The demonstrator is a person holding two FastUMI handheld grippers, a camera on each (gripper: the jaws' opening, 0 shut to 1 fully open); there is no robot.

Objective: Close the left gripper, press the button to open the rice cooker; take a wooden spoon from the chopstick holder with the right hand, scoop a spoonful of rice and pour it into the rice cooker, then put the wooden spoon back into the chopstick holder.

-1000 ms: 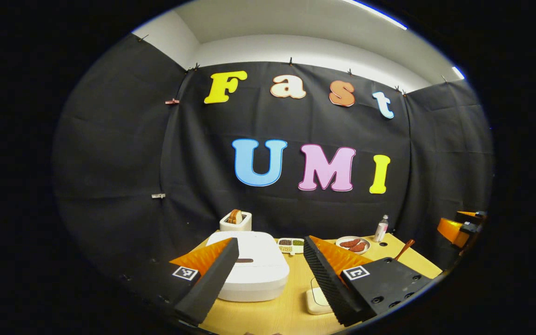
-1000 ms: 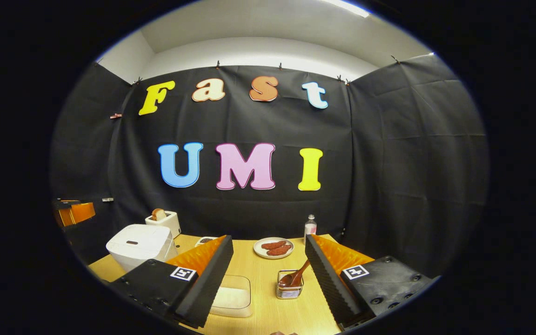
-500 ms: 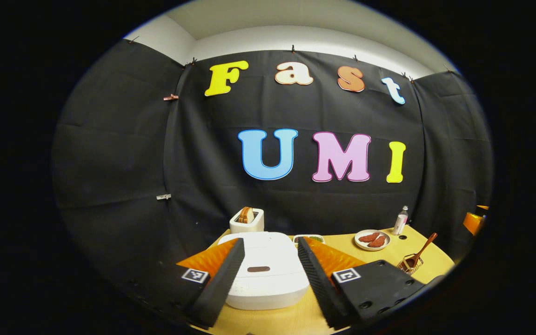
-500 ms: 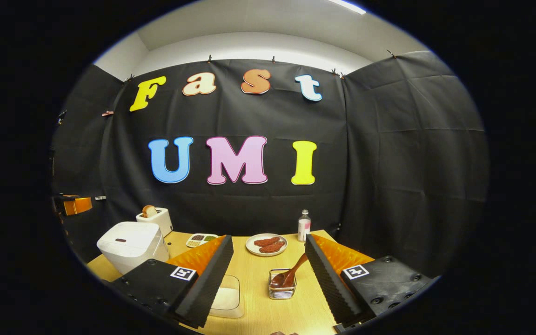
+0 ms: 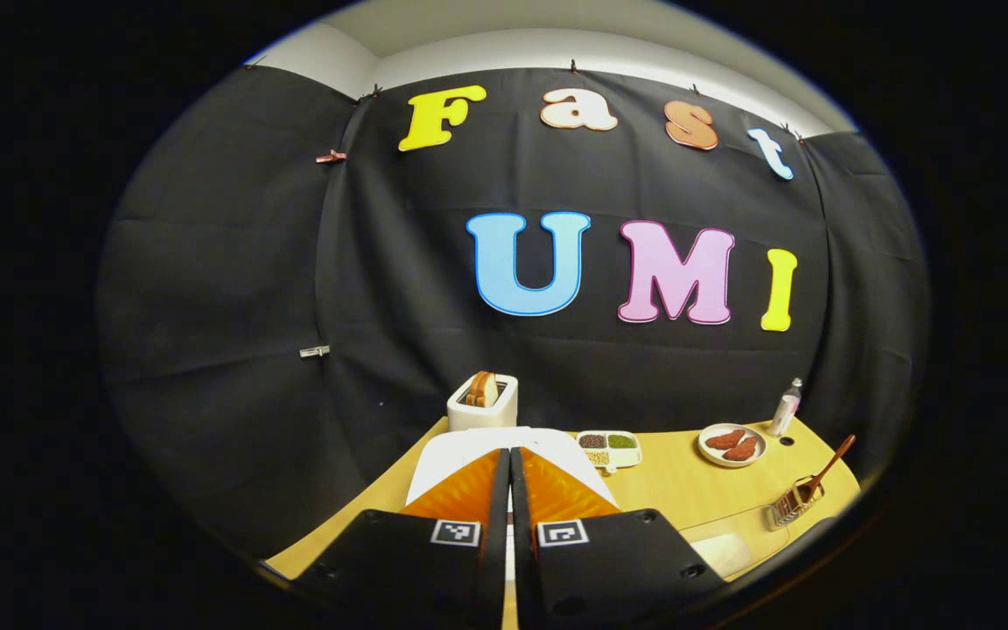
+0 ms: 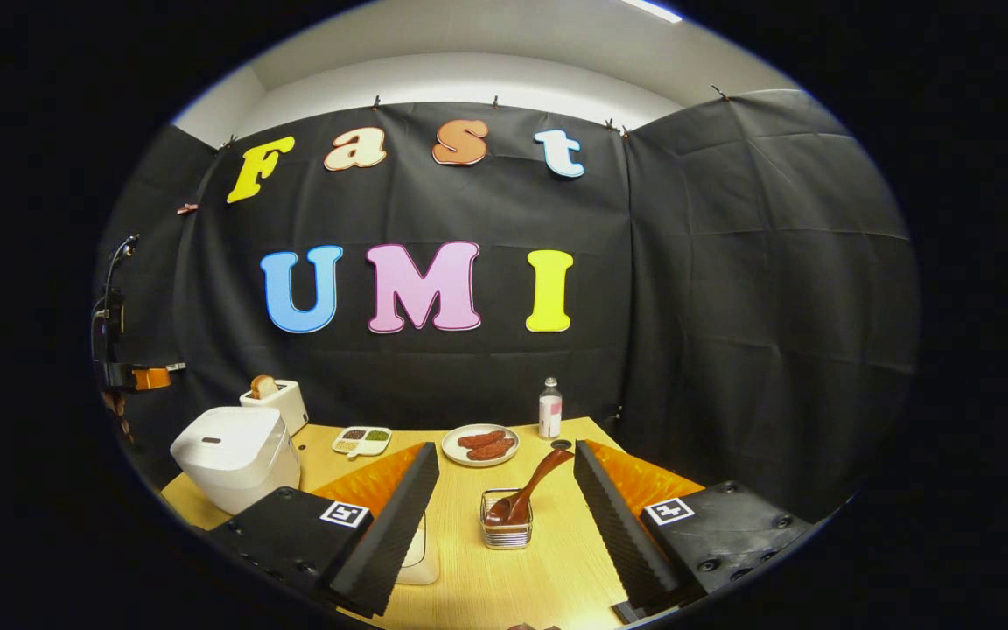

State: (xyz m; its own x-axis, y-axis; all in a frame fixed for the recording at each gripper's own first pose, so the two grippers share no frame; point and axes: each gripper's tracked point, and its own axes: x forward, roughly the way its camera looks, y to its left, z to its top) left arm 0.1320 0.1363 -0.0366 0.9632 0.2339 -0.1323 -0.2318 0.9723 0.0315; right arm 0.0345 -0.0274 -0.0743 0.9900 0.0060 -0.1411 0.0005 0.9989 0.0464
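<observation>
Left tongs (image 5: 508, 490) closed, fingers together; right tongs (image 6: 504, 516) wide open.

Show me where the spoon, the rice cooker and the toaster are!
spoon (image 6: 537, 473): right gripper view, middle of its wooden handle, sticking out of the wire holder.
rice cooker (image 6: 224, 443): right gripper view, top of its white lid.
toaster (image 5: 482, 411): left gripper view, its white front wall.
</observation>
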